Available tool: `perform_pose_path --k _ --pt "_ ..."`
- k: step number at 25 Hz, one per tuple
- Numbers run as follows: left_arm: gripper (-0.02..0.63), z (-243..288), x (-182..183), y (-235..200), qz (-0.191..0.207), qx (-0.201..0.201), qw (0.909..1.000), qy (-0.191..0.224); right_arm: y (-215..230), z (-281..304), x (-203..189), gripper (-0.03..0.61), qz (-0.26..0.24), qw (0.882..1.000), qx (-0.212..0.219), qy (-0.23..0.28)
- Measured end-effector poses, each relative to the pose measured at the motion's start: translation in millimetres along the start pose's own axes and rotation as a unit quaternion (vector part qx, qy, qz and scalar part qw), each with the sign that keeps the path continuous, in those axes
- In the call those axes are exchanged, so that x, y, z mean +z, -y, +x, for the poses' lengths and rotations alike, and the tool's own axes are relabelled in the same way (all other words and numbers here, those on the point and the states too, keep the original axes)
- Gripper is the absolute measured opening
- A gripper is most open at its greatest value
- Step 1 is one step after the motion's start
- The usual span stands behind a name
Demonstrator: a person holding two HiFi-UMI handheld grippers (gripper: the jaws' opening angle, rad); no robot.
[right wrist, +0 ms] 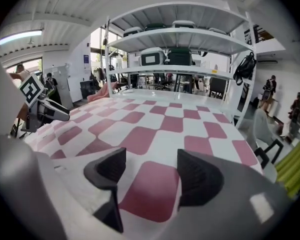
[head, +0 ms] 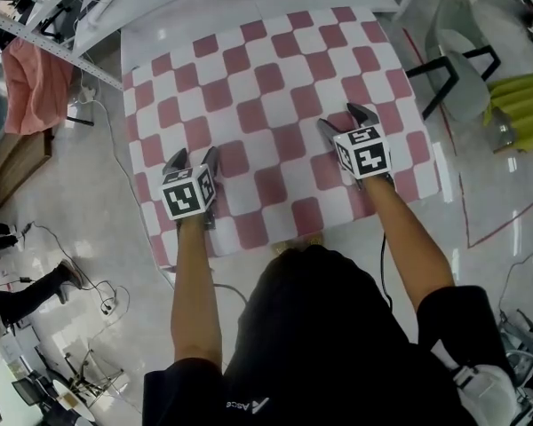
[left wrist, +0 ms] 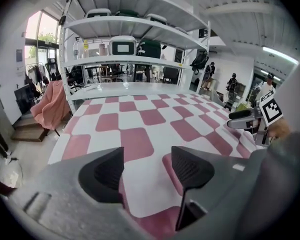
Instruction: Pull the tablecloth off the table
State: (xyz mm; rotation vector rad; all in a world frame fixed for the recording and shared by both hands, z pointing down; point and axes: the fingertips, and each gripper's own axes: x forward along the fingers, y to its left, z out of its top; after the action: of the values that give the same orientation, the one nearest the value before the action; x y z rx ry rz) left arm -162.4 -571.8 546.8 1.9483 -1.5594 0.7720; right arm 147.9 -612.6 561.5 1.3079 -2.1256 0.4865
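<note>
A pink-and-white checked tablecloth (head: 275, 87) lies spread flat over the table (head: 249, 9). Both grippers hover over its near edge, a little above the cloth. My left gripper (head: 194, 156) is over the near left part, its jaws wide apart with only cloth showing below them (left wrist: 147, 156). My right gripper (head: 344, 118) is over the near right part, also open, with a pink square under the gap (right wrist: 150, 159). Neither gripper's pads touch the cloth. The right gripper (left wrist: 245, 116) also shows in the left gripper view, and the left gripper (right wrist: 47, 109) in the right gripper view.
A white shelf rack (left wrist: 135, 39) with cases stands just beyond the table's far edge. An orange cloth (head: 34, 82) hangs over a chair at the left. A grey chair (head: 457, 65) and a yellow-green item (head: 524, 105) are at the right. Cables (head: 98, 291) and a person's leg (head: 27, 295) are on the floor, left.
</note>
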Motion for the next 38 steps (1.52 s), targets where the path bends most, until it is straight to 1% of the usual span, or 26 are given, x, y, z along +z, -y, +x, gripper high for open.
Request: perform_pose_path --k 5,8,11,13,17,24,27,29,31,33,38 --pt "0.290 19 -14 -10 0.001 0.021 0.9985 -0.050 14 16 -12 0.333 0.005 0.999 -0.013 -0.040" --pt "0.291 27 -28 -10 -0.009 0.022 0.9968 -0.076 17 20 -18 0.341 0.018 0.998 -0.009 -0.058" --pt "0.290 30 -30 -10 -0.026 0.017 0.9962 -0.082 18 23 -18 0.339 0.035 0.998 -0.003 -0.061" --pt "0.288 31 -29 -9 -0.027 0.017 0.9961 -0.082 18 24 -18 0.334 0.037 0.998 -0.004 -0.057" --pt "0.230 33 -28 -2 -0.014 0.010 0.9963 -0.084 10 23 -18 0.250 0.025 0.998 -0.002 -0.050" --pt "0.135 35 -19 7 0.032 0.000 0.9961 -0.083 -5 27 -15 0.116 0.007 0.998 0.004 -0.055" --pt "0.095 37 -19 11 0.045 -0.003 0.9955 -0.083 -13 29 -15 0.047 -0.007 0.998 0.003 -0.058" --pt "0.062 37 -21 14 0.050 -0.003 0.9954 -0.081 -18 30 -15 0.014 -0.014 0.998 0.002 -0.060" --pt "0.032 36 -22 15 0.055 0.000 0.9956 -0.076 -21 31 -15 0.008 -0.013 0.998 0.004 -0.061" --pt "0.017 35 -23 15 0.053 0.003 0.9962 -0.069 -23 30 -15 0.005 -0.007 0.998 0.009 -0.061" --pt "0.009 25 -22 22 0.034 -0.011 0.9984 -0.044 -32 22 -16 0.003 0.006 0.998 0.035 -0.054"
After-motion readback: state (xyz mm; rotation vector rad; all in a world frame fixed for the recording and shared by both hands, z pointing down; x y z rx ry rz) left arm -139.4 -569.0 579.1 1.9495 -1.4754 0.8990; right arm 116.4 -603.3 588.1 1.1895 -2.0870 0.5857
